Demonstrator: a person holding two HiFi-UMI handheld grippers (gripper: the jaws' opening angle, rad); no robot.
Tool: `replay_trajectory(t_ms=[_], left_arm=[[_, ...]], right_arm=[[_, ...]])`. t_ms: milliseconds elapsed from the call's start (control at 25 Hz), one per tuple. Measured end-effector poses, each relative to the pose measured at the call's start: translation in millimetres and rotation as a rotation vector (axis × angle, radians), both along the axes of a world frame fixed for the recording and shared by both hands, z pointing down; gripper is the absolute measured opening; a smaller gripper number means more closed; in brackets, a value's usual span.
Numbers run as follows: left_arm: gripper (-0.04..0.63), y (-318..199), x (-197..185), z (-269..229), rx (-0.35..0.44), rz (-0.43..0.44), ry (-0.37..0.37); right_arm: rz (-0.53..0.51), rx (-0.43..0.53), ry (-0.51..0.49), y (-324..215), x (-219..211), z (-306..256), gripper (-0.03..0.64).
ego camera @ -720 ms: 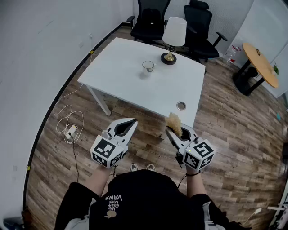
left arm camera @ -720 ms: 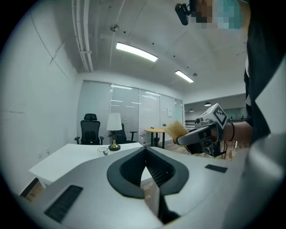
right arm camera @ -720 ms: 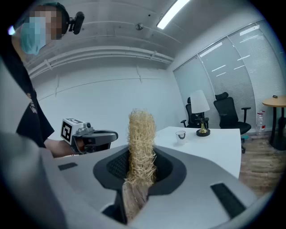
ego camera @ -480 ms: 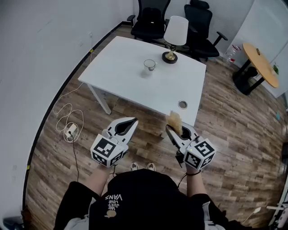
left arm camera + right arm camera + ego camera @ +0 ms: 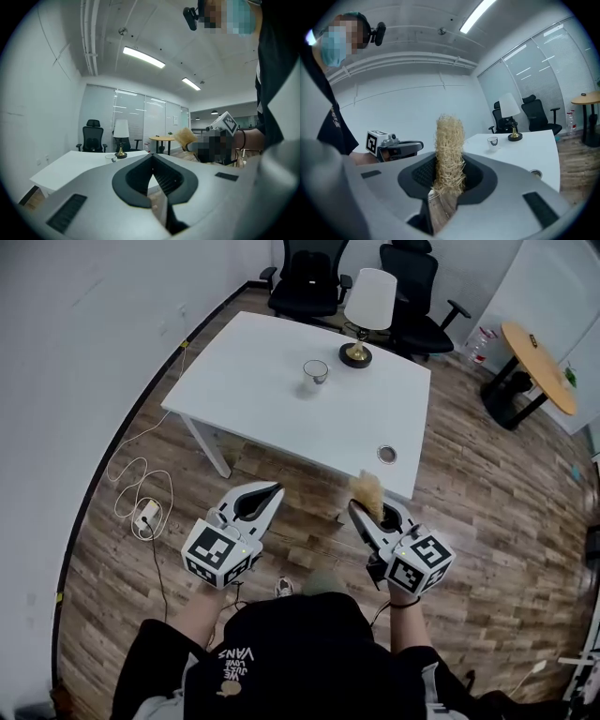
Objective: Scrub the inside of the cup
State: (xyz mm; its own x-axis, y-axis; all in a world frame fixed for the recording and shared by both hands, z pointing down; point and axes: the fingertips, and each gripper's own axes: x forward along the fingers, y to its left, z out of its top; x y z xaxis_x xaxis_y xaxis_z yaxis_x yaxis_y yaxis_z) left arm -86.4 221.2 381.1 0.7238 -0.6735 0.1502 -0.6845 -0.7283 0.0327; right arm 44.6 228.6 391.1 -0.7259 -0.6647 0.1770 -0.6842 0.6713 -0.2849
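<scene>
A clear glass cup (image 5: pixel 315 373) stands upright on the white table (image 5: pixel 262 381), toward its far side; it also shows small in the left gripper view as the cup (image 5: pixel 111 158) and in the right gripper view as the cup (image 5: pixel 492 141). My right gripper (image 5: pixel 361 510) is shut on a tan fibre scrubber (image 5: pixel 449 152), which sticks up between the jaws; the scrubber (image 5: pixel 367 491) hangs just off the table's near edge. My left gripper (image 5: pixel 271 493) is shut with nothing in it. Both grippers are held over the floor, well short of the cup.
A table lamp (image 5: pixel 366 310) stands behind the cup. A round grommet hole (image 5: pixel 386 455) sits near the table's near right corner. Two black office chairs (image 5: pixel 309 277) stand beyond the table, a round wooden table (image 5: pixel 536 352) at far right. A cable and plug (image 5: pixel 145 512) lie on the floor at left.
The view has shifted slightly forward toward the table; both grippers keep their poses and the scrubber stays gripped.
</scene>
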Motion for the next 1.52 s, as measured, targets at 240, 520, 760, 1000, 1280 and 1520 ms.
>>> replay_trajectory(t_ms=[240, 520, 760, 1000, 1280, 1520], left_arm=[[0.011, -17.0, -7.7, 3.3, -0.006, 0.004, 0.010], [0.011, -53.2, -1.2, 7.8, -0.003, -0.019, 0.003], [0.011, -94.9, 7.5, 8.9, 0.006, -0.056, -0.007], [0.011, -135.0, 20.9, 7.5, 0.018, -0.093, -0.012], [0.011, -170.7, 34.8, 10.9, 0.025, -0.153, -0.009], [0.011, -189.4, 40.6, 18.4, 0.023, -0.199, -0.010]], right_arm=[[0.013, -0.021, 0.007, -11.4, -5.2, 6.3, 0.094], [0.001, -0.019, -0.004, -49.0, 3.5, 8.7, 0.094], [-0.028, -0.012, -0.010, -90.7, 14.2, 9.9, 0.094], [-0.071, -0.011, -0.017, -133.8, 27.0, 9.7, 0.094], [-0.132, -0.027, -0.027, -170.1, 39.2, 16.4, 0.094], [-0.174, -0.034, -0.031, -185.9, 46.3, 24.7, 0.094]])
